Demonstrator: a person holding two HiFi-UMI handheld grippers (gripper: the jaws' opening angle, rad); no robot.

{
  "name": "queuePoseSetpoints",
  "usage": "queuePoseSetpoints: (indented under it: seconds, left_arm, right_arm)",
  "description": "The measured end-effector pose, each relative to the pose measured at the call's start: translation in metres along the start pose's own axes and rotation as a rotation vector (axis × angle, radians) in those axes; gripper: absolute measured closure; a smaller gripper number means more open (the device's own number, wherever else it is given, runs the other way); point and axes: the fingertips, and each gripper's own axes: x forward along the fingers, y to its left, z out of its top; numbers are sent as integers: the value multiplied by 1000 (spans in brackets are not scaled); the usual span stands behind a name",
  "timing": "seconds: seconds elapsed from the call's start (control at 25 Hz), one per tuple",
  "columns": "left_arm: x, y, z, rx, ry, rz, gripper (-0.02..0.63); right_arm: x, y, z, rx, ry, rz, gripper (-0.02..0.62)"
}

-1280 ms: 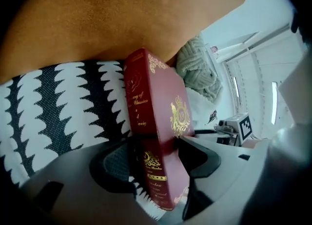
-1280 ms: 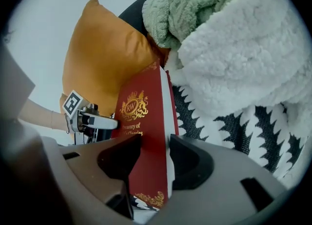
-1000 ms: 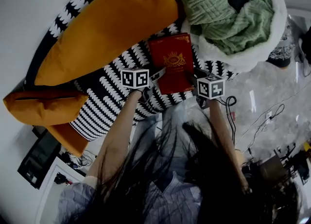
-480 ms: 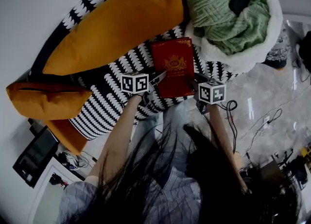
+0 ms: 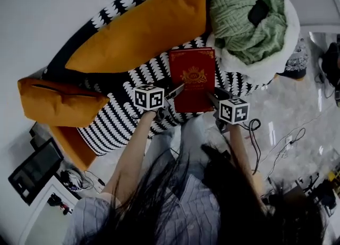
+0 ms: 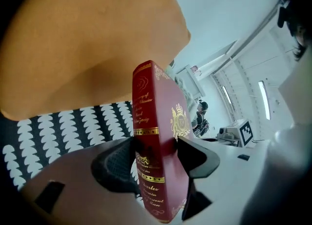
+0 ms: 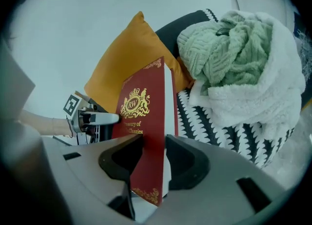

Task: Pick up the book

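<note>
The red book with a gold crest is held between both grippers, just above the black-and-white patterned sofa cover. My left gripper is shut on its spine side near the lower corner; in the left gripper view the book stands upright between the jaws of the left gripper. My right gripper holds the opposite, page-edge side. In the right gripper view the jaws of the right gripper are closing, and both press on the book.
A long orange cushion lies behind the book, another orange cushion at the left. A green knit blanket on white fleece sits at the right. Cables trail on the floor; a dark screen is lower left.
Both grippers have risen together with the book between them, so it has come up off the patterned cover. It keeps its place in front of the orange cushion.
</note>
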Motion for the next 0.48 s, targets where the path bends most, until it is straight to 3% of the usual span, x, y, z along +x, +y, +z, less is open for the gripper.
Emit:
queuePoseSetpoints:
  seconds: [0.48]
  left_arm:
    - [-110,-50,28,39,-208,-18,330]
  right_arm:
    - [-56,103,33,-151,-115,-4,437]
